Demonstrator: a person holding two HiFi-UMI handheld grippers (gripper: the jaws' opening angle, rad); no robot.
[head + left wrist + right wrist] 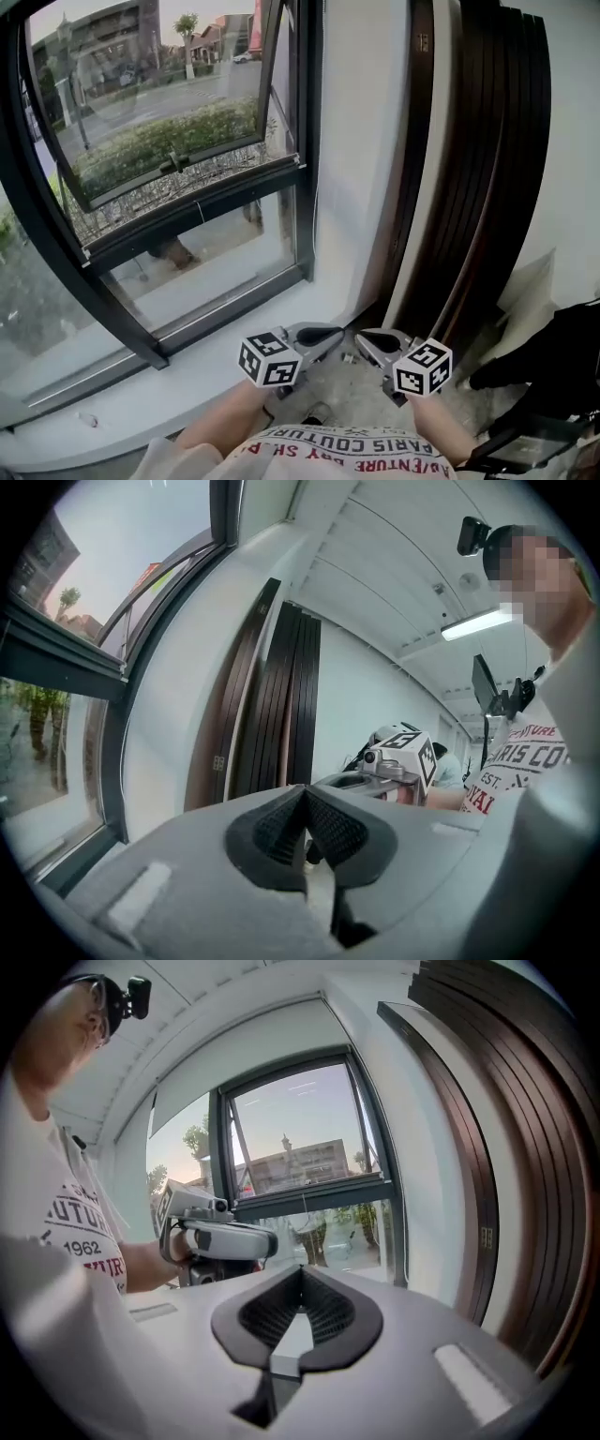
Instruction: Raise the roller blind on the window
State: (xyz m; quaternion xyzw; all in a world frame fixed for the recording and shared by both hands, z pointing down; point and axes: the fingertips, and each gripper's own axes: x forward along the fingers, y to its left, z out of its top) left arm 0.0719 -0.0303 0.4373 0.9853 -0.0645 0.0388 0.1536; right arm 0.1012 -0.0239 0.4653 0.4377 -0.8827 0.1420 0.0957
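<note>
The window point(169, 141) has a dark frame and fills the upper left of the head view. No lowered blind covers the glass. A pale band point(234, 1058) runs along the window's top in the right gripper view; I cannot tell whether it is the rolled blind. A thin cord point(302, 1211) hangs in front of the glass. My left gripper point(333, 335) point(305, 794) and right gripper point(367, 339) point(301, 1274) are held low by my body, side by side, pointing at the wall below the window. Both are shut with nothing between the pads.
The white sill point(187, 375) runs under the window. A white wall column point(361, 141) separates the window from a stack of dark wooden slats point(487, 187) on the right. A pale cushion point(530, 291) and black gear point(553, 375) lie at the lower right.
</note>
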